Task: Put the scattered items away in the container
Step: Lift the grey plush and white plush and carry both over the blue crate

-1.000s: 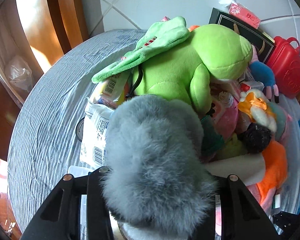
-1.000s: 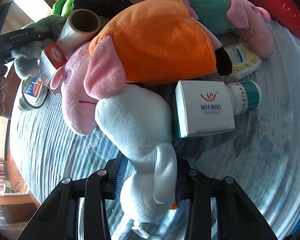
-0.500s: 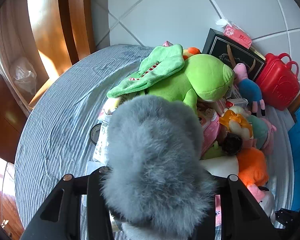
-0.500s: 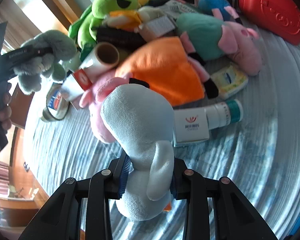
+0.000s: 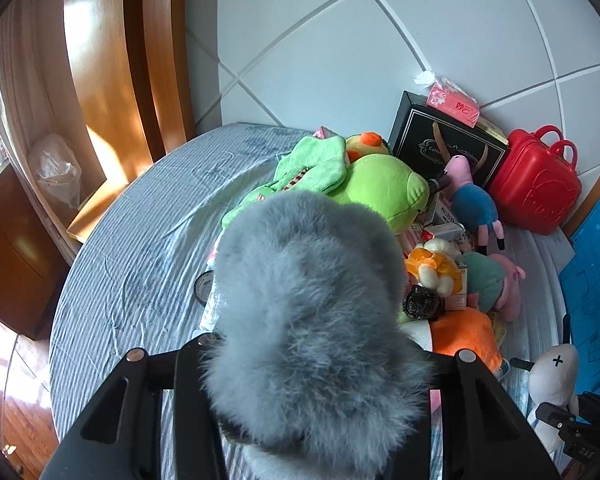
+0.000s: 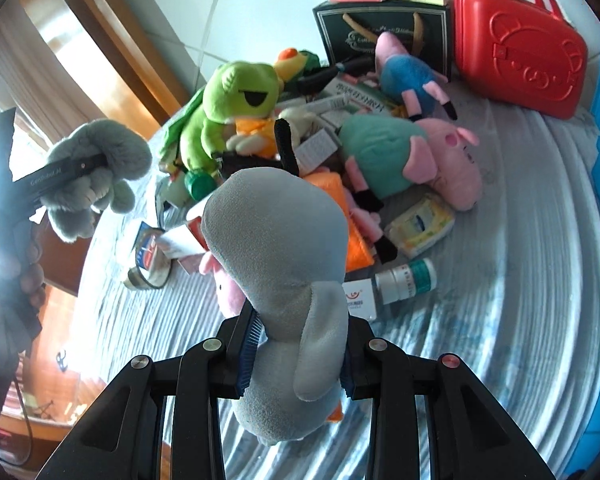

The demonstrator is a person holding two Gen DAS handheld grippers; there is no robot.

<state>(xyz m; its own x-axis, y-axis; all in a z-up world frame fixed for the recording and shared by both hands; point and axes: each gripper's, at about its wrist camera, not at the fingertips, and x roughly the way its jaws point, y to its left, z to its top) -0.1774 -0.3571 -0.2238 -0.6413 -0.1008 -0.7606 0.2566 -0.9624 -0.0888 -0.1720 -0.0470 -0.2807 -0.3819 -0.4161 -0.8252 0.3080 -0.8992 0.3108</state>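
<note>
Above the toy pile [image 6: 340,152], both hand-held grippers now lifted: left [image 5: 300,364] clamps grey fluffy plush [image 5: 308,320], right [image 6: 296,344] clamps pale plush [image 6: 284,248]; next stop, prob. the container.

Both hand-held grippers, left [image 5: 312,364] and right [image 6: 296,344], clamp tight, angled downward.

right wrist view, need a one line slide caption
Right hand-held gripper clamps a pale blue plush above the toy pile on the striped cloth.

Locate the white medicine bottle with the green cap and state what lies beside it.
In the right wrist view, the white bottle lies on its side on the striped cloth, right of centre, its base against a white box, just below a yellow packet.
</note>
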